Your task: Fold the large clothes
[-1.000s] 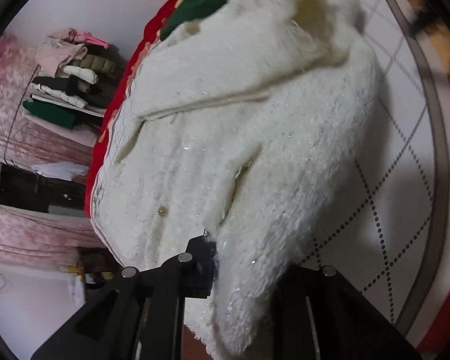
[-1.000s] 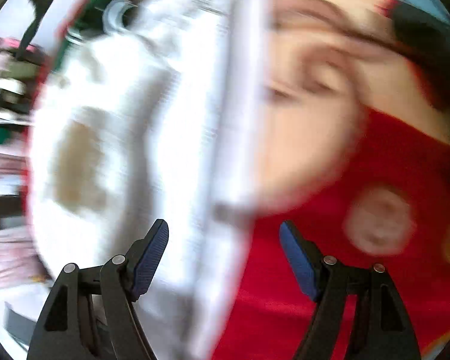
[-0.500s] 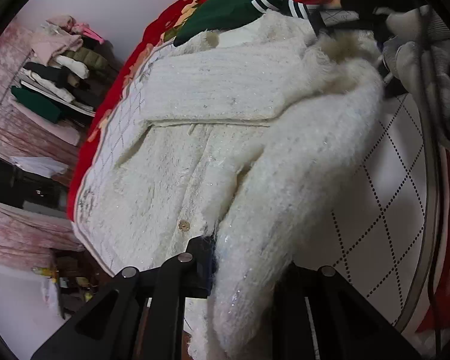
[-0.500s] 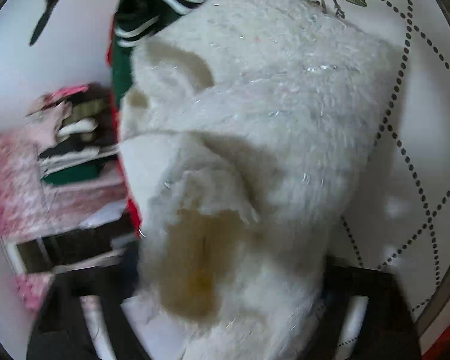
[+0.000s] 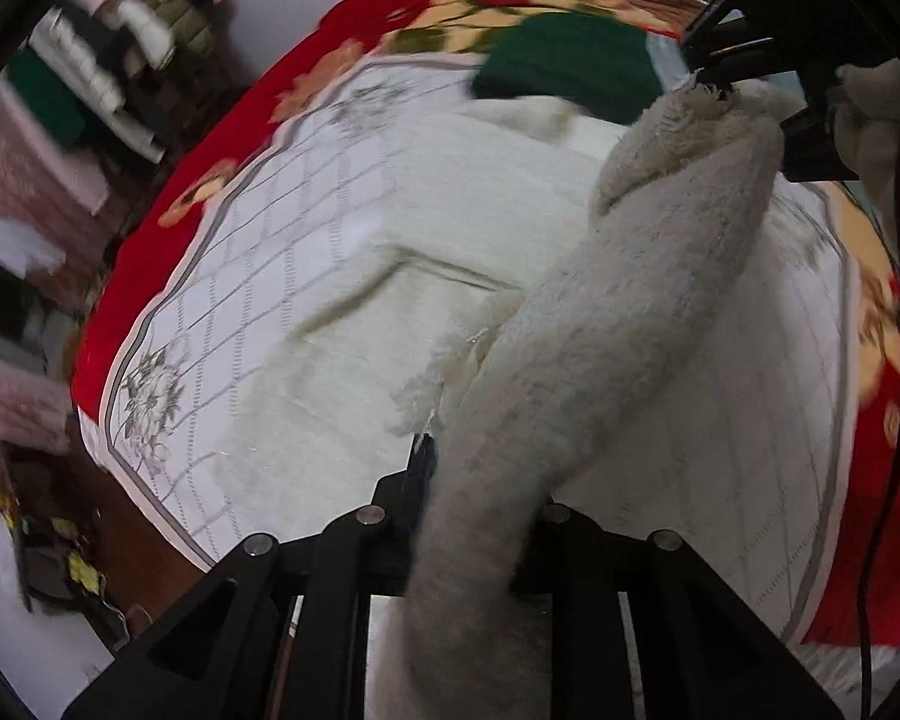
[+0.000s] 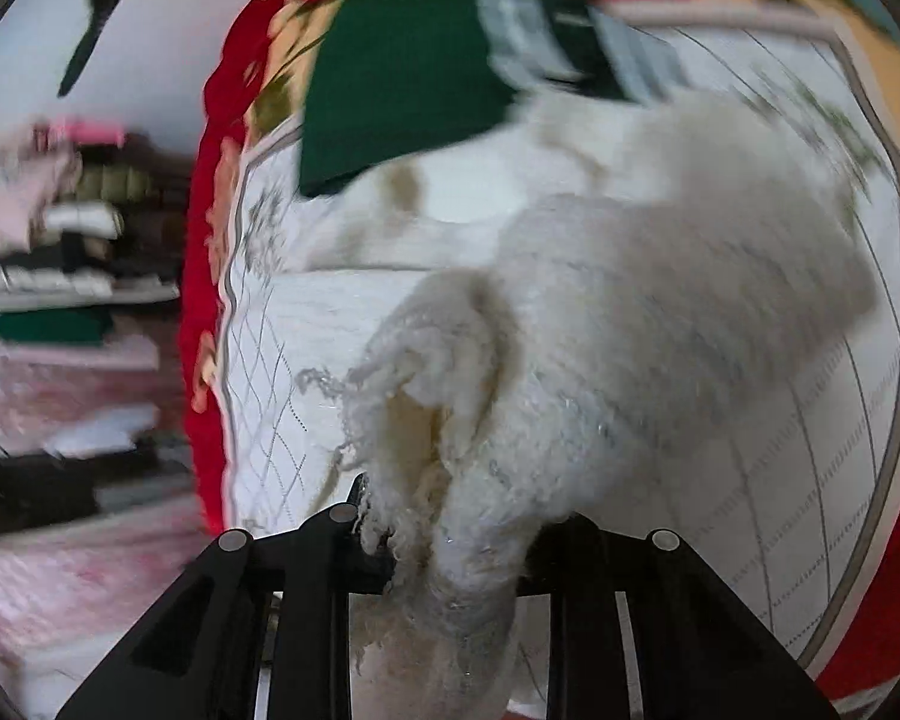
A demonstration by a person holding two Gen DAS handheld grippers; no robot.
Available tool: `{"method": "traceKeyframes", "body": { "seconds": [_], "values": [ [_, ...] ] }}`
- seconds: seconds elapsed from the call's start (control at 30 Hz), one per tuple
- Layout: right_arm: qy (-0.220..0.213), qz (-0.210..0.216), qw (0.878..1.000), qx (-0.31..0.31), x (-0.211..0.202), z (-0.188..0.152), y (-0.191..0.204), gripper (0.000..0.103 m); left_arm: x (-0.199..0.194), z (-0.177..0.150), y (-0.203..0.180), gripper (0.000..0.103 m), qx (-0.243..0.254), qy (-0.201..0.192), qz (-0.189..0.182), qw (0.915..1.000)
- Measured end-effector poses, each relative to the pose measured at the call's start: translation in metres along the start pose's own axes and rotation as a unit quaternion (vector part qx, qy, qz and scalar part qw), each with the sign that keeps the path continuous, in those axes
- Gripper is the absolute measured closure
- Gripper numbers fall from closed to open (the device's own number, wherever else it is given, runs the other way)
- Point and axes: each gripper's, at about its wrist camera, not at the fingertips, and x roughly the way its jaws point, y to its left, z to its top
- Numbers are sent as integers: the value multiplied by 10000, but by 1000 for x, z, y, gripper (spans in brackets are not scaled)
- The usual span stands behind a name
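White, shaggy pile covers the fluffy garment point(image 5: 630, 312), which is seen lifted along one edge above the bed cover point(image 5: 258, 276). Its fibres are long and loose, with stray threads hanging at the gathered edge and small glints scattered through the pile. A stretched band of it runs in the left wrist view from the left gripper point(image 5: 480, 480) at the bottom up to the right gripper point(image 5: 711, 75) near the top right edge of the bed. The rest of the garment is spread flat over the middle of the cover, where a folded-in panel with a straight seam is seen. A brownish patch point(image 6: 402, 189) shows on the fabric close to the far end.

The left gripper is pinched on the garment's edge; its jaws have just been easing apart slightly, yet the fabric is gripped between them. The right gripper point(image 6: 450, 516) is clamped on a bunched tuft of the garment, its jaws having just been closing on it.

The bed cover is white with a dotted diamond pattern, grey flower prints and a grey stripe, bordered in red with floral motifs. A dark green garment point(image 6: 402, 72) with white stripes lies at the far edge of the bed, touching the white one. Beyond the left edge, stacked folded clothes point(image 6: 66, 252) are seen, blurred.
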Motion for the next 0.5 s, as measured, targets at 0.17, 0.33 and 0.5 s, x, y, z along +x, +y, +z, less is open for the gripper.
{"method": "traceKeyframes", "body": {
  "seconds": [0.17,0.33,0.5],
  "values": [
    [315,-456,9979,-348,52,3,82,78,60,15,85,83,-755,379,-146,9963],
    [647,-1015,9913,-526,125,3,137,78,121,10,135,81,-1192,825,-458,9884],
    [719,-1418,9859,-519,176,5,155,78,148,1,162,66,-1443,880,-566,9840]
  ]
}}
